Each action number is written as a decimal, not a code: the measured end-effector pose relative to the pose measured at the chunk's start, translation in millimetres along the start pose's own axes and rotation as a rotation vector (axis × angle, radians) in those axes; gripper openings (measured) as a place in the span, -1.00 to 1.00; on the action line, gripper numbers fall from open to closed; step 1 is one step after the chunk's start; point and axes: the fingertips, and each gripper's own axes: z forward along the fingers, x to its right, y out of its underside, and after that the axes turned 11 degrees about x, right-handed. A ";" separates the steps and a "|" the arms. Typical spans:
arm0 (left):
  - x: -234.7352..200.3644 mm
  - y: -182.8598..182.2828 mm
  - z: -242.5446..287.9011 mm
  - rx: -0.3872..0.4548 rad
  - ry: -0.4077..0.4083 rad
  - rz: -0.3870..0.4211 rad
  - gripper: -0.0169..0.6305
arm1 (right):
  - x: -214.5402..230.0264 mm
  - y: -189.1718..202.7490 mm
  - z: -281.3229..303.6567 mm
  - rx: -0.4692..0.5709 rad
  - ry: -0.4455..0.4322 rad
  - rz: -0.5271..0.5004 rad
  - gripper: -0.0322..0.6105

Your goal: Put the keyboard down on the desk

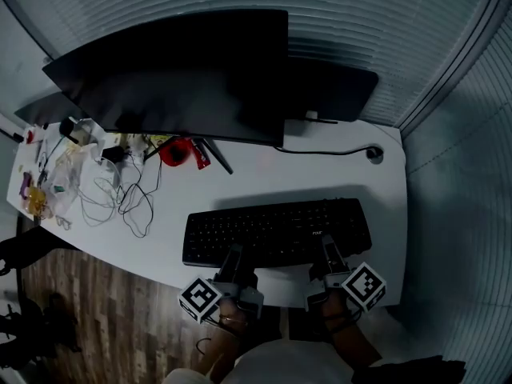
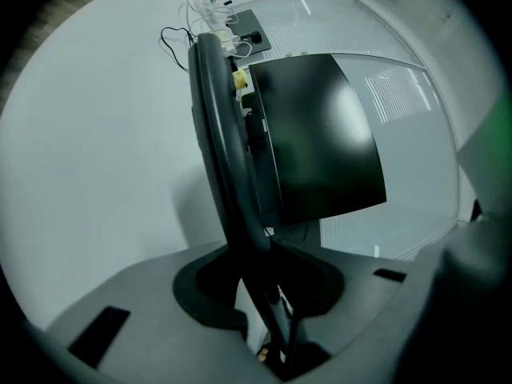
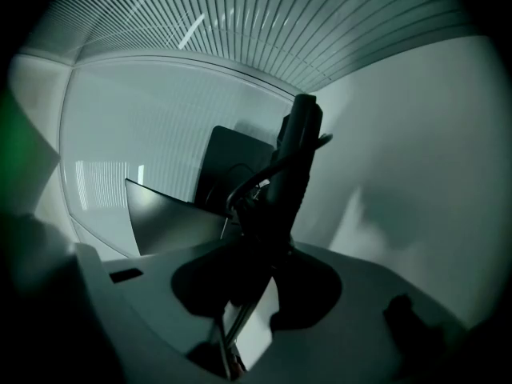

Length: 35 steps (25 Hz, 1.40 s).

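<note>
My left gripper (image 1: 233, 258) and right gripper (image 1: 329, 252) clamp the flat black keyboard (image 1: 276, 230) before the dark monitor (image 1: 184, 78); resting it on the white tabletop (image 1: 264, 184) and letting go seemingly remain.

No legible writing in any view.
A small white mark (image 1: 318, 233) is carried near the right end of the black rectangular plastic keyboard (image 1: 276, 232), but it is too small to be read, and the pale key legends (image 1: 240, 230) are blurred to dots. Black-and-white square patterns, with no letters or digits, are borne by the white marker cube (image 1: 200, 298) of the left gripper (image 1: 233, 258) and by the white marker cube (image 1: 365, 285) of the right gripper (image 1: 329, 248).
</note>
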 end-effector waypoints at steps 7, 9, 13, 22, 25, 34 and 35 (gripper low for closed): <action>-25.9 -2.2 5.3 0.007 -0.044 -0.007 -0.60 | 18.9 11.3 8.4 -0.026 0.031 -0.005 -0.56; -32.5 -3.6 7.7 0.009 -0.053 -0.007 -0.60 | 24.1 15.0 11.3 -0.029 0.042 -0.001 -0.56; -42.7 -3.0 12.4 0.010 -0.080 -0.020 -0.60 | 35.5 19.7 15.7 -0.021 0.087 0.023 -0.57; -50.3 -11.3 22.6 0.012 -0.086 -0.020 -0.60 | 39.3 27.1 25.6 -0.018 0.103 0.024 -0.56; -53.1 -11.4 28.0 -0.006 -0.096 -0.012 -0.60 | 41.2 25.5 29.0 -0.007 0.117 0.027 -0.57; -49.6 -7.3 29.7 -0.028 -0.064 -0.087 -0.60 | 45.1 25.7 31.1 0.012 0.166 0.054 -0.58; -47.8 -6.6 28.0 -0.033 -0.052 -0.088 -0.57 | 44.4 25.3 31.9 0.012 0.163 0.052 -0.58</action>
